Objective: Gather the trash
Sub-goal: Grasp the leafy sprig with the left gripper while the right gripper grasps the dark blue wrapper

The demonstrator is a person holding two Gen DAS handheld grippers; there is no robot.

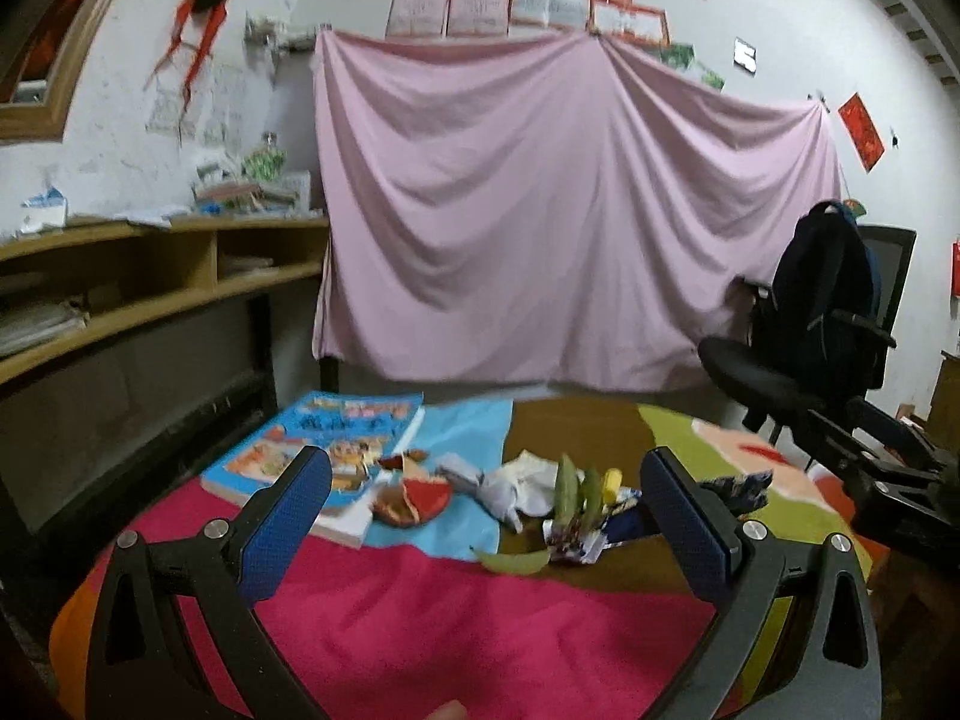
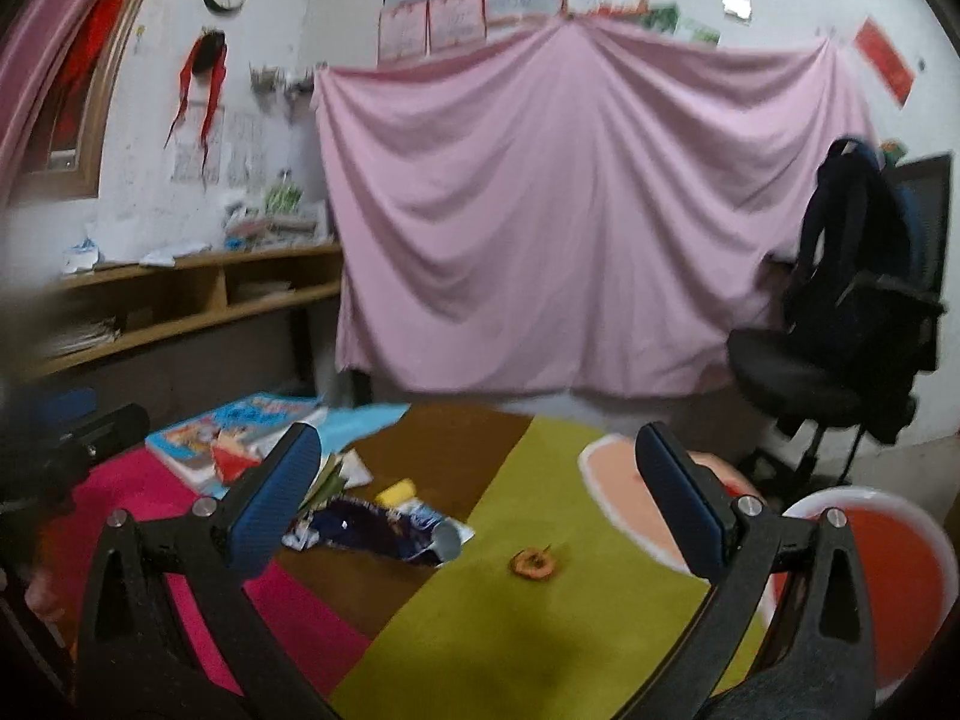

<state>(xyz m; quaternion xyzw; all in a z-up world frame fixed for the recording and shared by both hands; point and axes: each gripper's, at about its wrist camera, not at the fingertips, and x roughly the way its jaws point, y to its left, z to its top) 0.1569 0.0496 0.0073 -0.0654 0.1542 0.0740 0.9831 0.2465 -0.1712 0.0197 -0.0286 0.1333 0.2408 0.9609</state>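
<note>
Above the patchwork tablecloth (image 1: pixel 420 618), both grippers, left gripper (image 1: pixel 486 516) and right gripper (image 2: pixel 471 495), hung spread, empty; best to approach the crumpled wrappers (image 2: pixel 384 525) low, then pinch one firmly.

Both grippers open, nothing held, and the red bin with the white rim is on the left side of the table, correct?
Not quite: the red bin sits at the right edge, per the right wrist view. Left gripper and right gripper are both open, holding nothing.
</note>
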